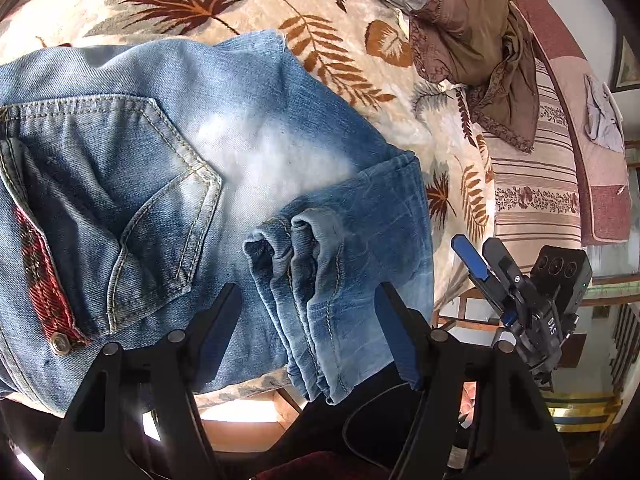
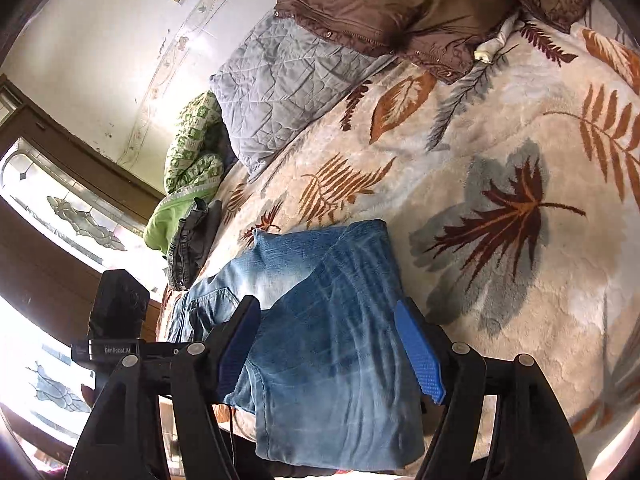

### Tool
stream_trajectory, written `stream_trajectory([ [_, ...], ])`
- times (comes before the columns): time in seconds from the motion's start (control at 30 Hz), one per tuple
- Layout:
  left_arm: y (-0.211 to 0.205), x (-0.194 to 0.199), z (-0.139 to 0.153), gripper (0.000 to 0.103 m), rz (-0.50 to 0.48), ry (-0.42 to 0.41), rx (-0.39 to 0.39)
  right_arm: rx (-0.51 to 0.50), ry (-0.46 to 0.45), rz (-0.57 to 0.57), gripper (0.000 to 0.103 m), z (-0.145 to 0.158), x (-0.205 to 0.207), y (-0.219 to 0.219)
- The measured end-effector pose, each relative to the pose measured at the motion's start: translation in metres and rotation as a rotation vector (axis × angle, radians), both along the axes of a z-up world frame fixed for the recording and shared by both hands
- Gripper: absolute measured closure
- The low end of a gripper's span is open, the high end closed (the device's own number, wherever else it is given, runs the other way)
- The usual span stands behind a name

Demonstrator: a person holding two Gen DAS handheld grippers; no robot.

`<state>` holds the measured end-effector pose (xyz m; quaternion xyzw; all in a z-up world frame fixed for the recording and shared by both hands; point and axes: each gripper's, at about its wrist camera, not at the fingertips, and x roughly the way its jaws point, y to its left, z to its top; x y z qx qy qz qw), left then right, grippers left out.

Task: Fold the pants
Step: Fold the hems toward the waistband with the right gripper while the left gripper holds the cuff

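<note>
A: Where are the jeans point(image 1: 208, 184) relative to the 2 grippers?

B: Folded on the blanket point(image 1: 224, 4), at the near edge of the bed. The left gripper point(image 1: 308, 304) hangs over the leg cuffs point(image 1: 296, 248), which lie bunched on top of the seat, beside the back pocket point(image 1: 160, 200). Its jaws stand apart, with the denim below and between them, and the pads press on nothing.

A: And the right gripper point(image 2: 332, 344)?

B: Also spread wide, above the folded leg panel of the jeans in its own view. Nothing is clamped; whether the blue pads point(image 2: 420, 356) brush the cloth, I cannot tell. In the left wrist view it shows off the right side of the jeans, beyond the bed's edge.

A: What is the surface like?

B: A cream fleece blanket with brown and grey leaf prints. A brown jacket point(image 1: 472, 40) lies heaped at the far side, next to a grey quilted pillow point(image 2: 280, 88). A green patterned quilt point(image 2: 192, 148) and a small pile of grey clothing point(image 2: 192, 236) sit near the wall.

A: Edges and open room?

B: The cuffs and the lower fold hang slightly over the near edge. Between the jeans and the jacket the blanket is open, and in the right wrist view there is a wide stretch to the right of the jeans. A window with patterned glass point(image 2: 76, 216) is on the left.
</note>
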<state>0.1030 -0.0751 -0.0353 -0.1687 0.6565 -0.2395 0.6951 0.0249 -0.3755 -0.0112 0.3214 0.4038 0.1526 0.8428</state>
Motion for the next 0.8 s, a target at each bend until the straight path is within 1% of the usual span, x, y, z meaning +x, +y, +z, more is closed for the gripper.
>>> stream_trajectory([
  [0.1,-0.004,0.000,-0.009,0.034,0.018,0.019,-0.030,0.029,-0.002,0.048,0.031,-0.001,0.002,0.014],
  [0.17,-0.010,0.003,-0.014,0.034,0.010,0.028,-0.022,0.041,0.007,0.076,0.031,-0.001,-0.010,0.018],
  [0.23,-0.016,0.005,-0.015,0.034,-0.005,0.015,-0.001,0.072,0.031,0.114,0.031,-0.005,-0.027,0.021],
  [0.3,-0.018,0.008,-0.017,0.034,-0.011,0.015,0.000,0.147,0.086,0.180,0.031,-0.016,-0.048,0.028],
  [0.33,-0.019,0.009,-0.019,0.034,-0.010,0.021,0.000,0.168,0.128,0.211,0.031,-0.023,-0.059,0.033],
  [0.4,-0.019,0.012,-0.022,0.029,-0.002,0.031,-0.019,0.184,0.204,0.244,0.031,-0.040,-0.076,0.046],
  [0.43,-0.018,0.012,-0.023,0.026,0.005,0.034,-0.030,0.197,0.242,0.248,0.031,-0.049,-0.079,0.052],
  [0.47,-0.018,0.012,-0.023,0.026,0.013,0.035,-0.037,0.217,0.272,0.245,0.031,-0.059,-0.079,0.057],
  [0.57,-0.018,0.011,-0.021,0.027,0.021,0.026,-0.051,0.289,0.359,0.171,0.031,-0.088,-0.069,0.064],
  [0.6,-0.018,0.010,-0.020,0.030,0.021,0.021,-0.062,0.336,0.377,0.156,0.031,-0.097,-0.065,0.066],
  [0.63,-0.018,0.010,-0.019,0.045,0.020,0.018,-0.069,0.383,0.383,0.146,0.033,-0.104,-0.062,0.068],
  [0.67,-0.018,0.009,-0.017,0.059,0.017,0.017,-0.070,0.403,0.400,0.122,0.036,-0.109,-0.061,0.069],
  [0.7,-0.021,0.009,-0.016,0.066,0.012,0.018,-0.081,0.429,0.402,0.110,0.048,-0.112,-0.061,0.069],
  [0.73,-0.022,0.008,-0.015,0.081,0.006,0.022,-0.102,0.457,0.390,0.119,0.083,-0.112,-0.061,0.070],
  [0.77,-0.024,0.008,-0.013,0.089,0.001,0.024,-0.116,0.471,0.378,0.129,0.091,-0.111,-0.061,0.070],
  [0.8,-0.027,0.008,-0.010,0.090,-0.002,0.020,-0.121,0.465,0.372,0.126,0.090,-0.109,-0.061,0.070],
])
